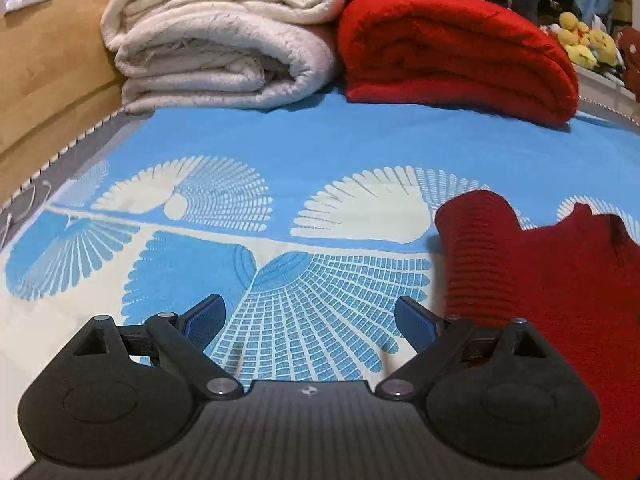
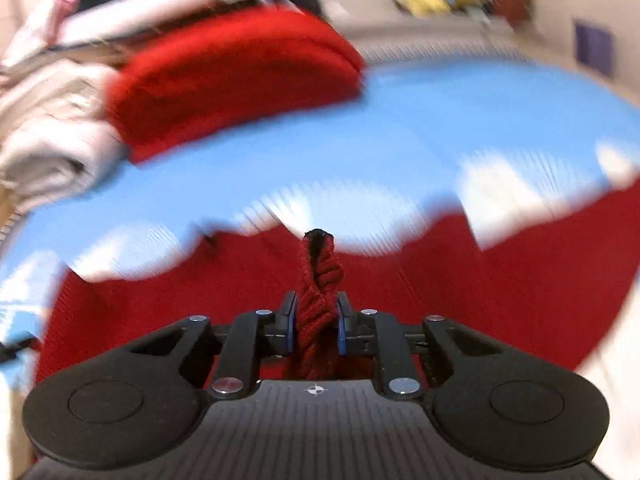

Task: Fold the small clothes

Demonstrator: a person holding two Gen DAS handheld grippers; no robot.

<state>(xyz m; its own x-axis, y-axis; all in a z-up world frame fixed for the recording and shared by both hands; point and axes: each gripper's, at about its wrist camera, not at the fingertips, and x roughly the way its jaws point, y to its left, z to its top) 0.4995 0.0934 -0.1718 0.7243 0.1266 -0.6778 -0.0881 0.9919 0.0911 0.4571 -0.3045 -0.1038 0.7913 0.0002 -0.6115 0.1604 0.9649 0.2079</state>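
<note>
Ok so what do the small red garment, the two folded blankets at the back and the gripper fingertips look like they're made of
Red garment: ribbed knit, likely wool or acrylic; ridges show where the right gripper pinches it.
White blanket: thick, matte, fuzzy, probably cotton or fleece.
Red blanket: plush fleece look, soft nap.
Left gripper fingertips: blue pads with a fine grid texture, apparently rubber, on black plastic.

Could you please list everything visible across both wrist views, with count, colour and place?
red knit garment: one, dark red, on the bedspread at right, a bunched part pinched by the right gripper
bedspread: one, blue with white fan pattern, under everything
cream blanket: one, off-white, folded, far left
red blanket: one, bright red, folded, beside the cream one
plush toys: several, yellow, far right background
left gripper: one, black with blue pads, open, empty
right gripper: one, black, shut on garment
</note>
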